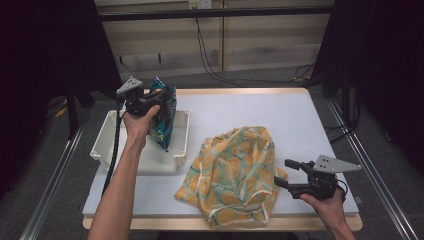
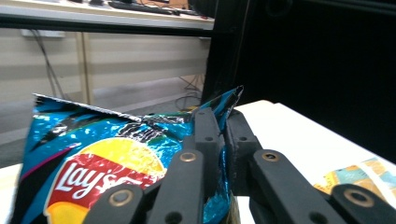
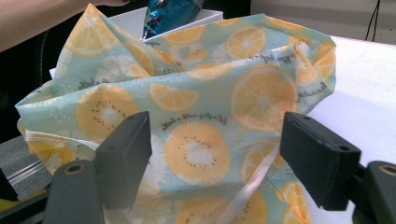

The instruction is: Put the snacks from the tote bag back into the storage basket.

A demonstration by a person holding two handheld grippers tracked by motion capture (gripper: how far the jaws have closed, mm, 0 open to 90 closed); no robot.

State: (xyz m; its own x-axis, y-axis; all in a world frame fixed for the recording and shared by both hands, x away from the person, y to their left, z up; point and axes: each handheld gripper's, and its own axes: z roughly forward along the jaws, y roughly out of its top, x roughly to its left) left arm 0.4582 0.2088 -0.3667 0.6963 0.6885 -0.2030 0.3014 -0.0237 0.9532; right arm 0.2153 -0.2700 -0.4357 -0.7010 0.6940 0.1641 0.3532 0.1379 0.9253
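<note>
**Asker:** High view first, please: where is everything?

**Describer:** High view looks down on a white table [image 1: 300, 115]. At its left end sits a white bin [image 1: 107, 137]. The left gripper [image 1: 157, 102] holds a blue chip bag [image 1: 165, 117] upright, its lower end down inside the bin. Near the front edge lies a crumpled fruit-print tote [image 1: 232, 175]. The right gripper [image 1: 290, 172] rests just beside the tote's right side.

**Asker:** Are the grippers clamped?

**Describer:** In the left gripper view the jaws are pressed together on the bag's [image 2: 107, 158] top corner, foil pinched between them. In the right gripper view the jaws stand wide apart, the tote [image 3: 196, 107] in front of them, nothing gripped.

**Asker:** Which way does the bag point?

**Describer:** Its long axis runs close to vertical, sealed top edge up, leaning slightly. The printed front faces the left gripper's camera.

**Asker:** How far along is the work?

**Describer:** My reading: early to middle. The bag is gripped at the bin, but whether it hangs clear of the floor I cannot tell. It appears headed for the tote, well apart to the right. The tote is slumped, and I cannot make out an open mouth. Left to do, as I judge it: open the tote, carry the bag across, lower it in.
</note>
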